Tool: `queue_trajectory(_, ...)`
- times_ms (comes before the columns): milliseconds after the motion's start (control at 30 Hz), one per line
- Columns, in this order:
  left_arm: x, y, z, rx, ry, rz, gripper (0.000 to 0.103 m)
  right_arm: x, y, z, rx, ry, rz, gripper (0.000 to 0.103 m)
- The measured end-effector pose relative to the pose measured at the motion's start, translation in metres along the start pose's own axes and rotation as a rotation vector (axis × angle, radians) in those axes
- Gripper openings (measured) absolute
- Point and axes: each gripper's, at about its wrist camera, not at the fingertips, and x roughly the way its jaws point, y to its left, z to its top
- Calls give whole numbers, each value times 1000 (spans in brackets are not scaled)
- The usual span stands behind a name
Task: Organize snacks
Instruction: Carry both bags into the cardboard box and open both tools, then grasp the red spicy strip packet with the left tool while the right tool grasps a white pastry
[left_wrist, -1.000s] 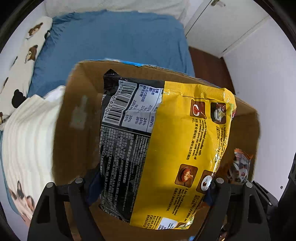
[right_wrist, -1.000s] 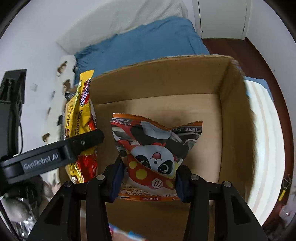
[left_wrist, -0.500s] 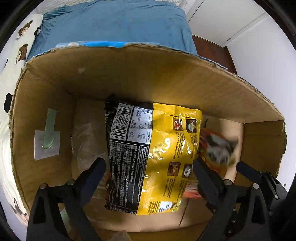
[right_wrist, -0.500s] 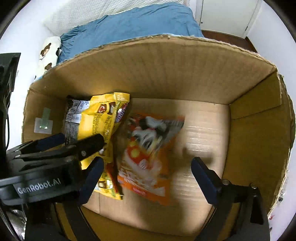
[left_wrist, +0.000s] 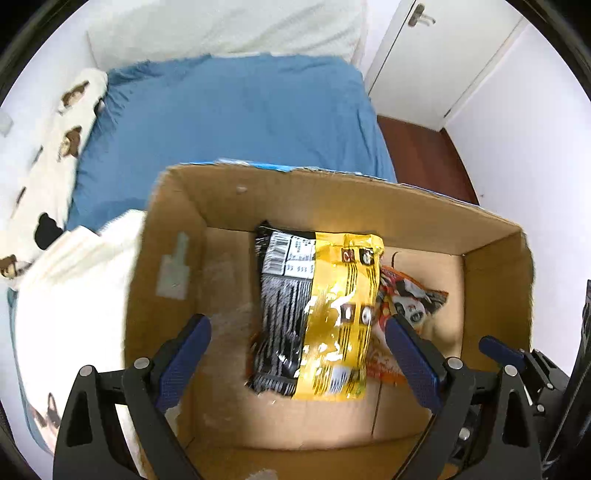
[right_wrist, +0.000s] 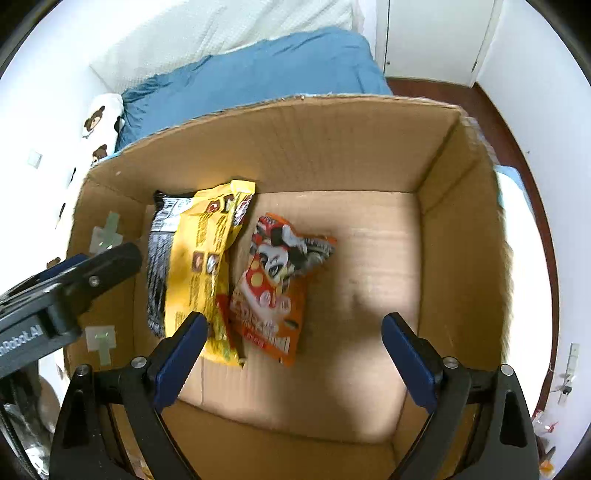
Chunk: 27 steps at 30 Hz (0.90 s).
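Note:
A yellow and black noodle packet (left_wrist: 317, 314) (right_wrist: 195, 273) lies flat on the floor of an open cardboard box (left_wrist: 332, 199) (right_wrist: 369, 147). An orange panda snack bag (right_wrist: 277, 284) (left_wrist: 410, 299) lies beside it, to its right. My left gripper (left_wrist: 295, 358) is open and empty above the noodle packet. My right gripper (right_wrist: 291, 354) is open and empty above the box floor, right of the snack bag. One left fingertip (right_wrist: 110, 262) shows at the left of the right wrist view.
The box stands by a bed with a blue sheet (left_wrist: 229, 122) and a white ribbed blanket (left_wrist: 74, 295). A bear-print pillow (left_wrist: 48, 147) lies at the left. A white door (left_wrist: 443, 55) and dark wood floor (left_wrist: 417, 155) lie beyond.
Both grippers opened and let go of their packets, which dropped flat onto the box floor. Both grippers have since pulled back up above the box.

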Motion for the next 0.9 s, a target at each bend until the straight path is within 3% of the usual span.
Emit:
queue_trajectory(233,-52,-10,-32,48,-97,19,97,-62,-1,-44,7,-114,-9,97)
queue_trajectory(500,-114,-22,-66,50,-174,25,97,-103,13,-83,16,-197,22,97)
queue_trajectory(667,-139,-17,-96,45,-205,38,97,-116,21,-113,24,-197,72,97)
queue_trajectory(767,-145,-12,-121,52,-210,89,97,-114,21,-140,29,-167,91,97)
queue_trajectory(900,-129,-1,-172,94,-165,167,97,-95,13,-193,-23,-88,49,97)
